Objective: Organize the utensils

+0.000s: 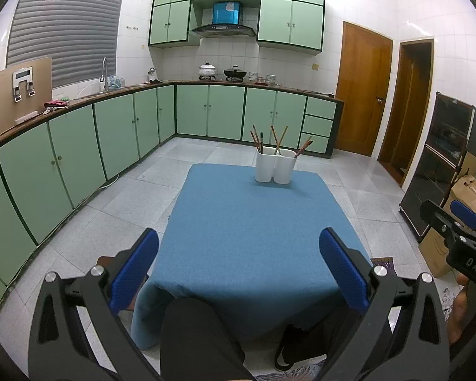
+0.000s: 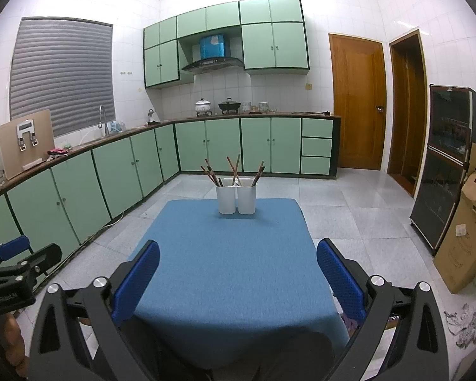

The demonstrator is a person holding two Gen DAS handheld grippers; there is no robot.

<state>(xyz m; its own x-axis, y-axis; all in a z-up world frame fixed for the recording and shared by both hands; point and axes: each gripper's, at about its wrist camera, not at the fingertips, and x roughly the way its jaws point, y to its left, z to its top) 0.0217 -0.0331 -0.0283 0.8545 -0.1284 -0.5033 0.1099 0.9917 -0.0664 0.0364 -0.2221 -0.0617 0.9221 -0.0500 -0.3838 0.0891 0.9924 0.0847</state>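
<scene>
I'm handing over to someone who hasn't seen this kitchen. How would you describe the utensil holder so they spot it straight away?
Find the low table with the blue cloth in the middle of the tiled floor. At its far edge stands the utensil holder, the only thing on the cloth. It is white, with two joined cups, and brown chopsticks stick out of the top at angles.

Looked like a home kitchen: pale green cabinets (image 1: pixel 117 133) ran along an L-shaped tabletop (image 1: pixel 79 101), matching wall cupboards (image 2: pixel 269 44) hung above a range hood (image 1: pixel 224 29), pots (image 2: pixel 203 105) sat on a stove, a faucet (image 1: pixel 104 73) rose beside the shuttered window (image 2: pixel 60 73), with white tiled walls and wooden doors (image 2: pixel 358 104).
</scene>
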